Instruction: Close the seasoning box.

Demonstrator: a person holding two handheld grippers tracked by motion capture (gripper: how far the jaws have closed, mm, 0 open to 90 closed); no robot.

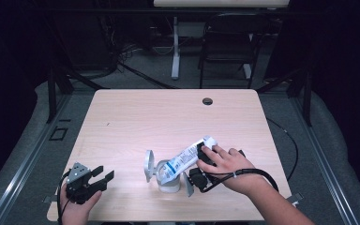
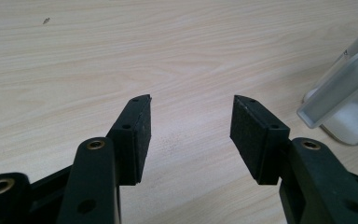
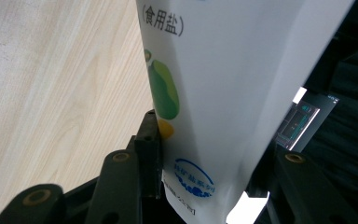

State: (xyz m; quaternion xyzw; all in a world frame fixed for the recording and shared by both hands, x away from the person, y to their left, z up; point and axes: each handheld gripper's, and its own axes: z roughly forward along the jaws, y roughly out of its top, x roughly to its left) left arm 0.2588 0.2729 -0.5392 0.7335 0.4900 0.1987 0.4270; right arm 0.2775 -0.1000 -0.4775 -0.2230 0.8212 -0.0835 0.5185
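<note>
My right tongs grasping salt bag tilted over jar, left tongs released near counter edge, bare counter beyond.

High view above table, gripper views close along jaws, sharing tabletop

The left gripper hangs low over the pale wood counter, its two black fingers spread apart with bare wood between them. At the right edge stands a clear jar, its white lid tilted open.
</note>
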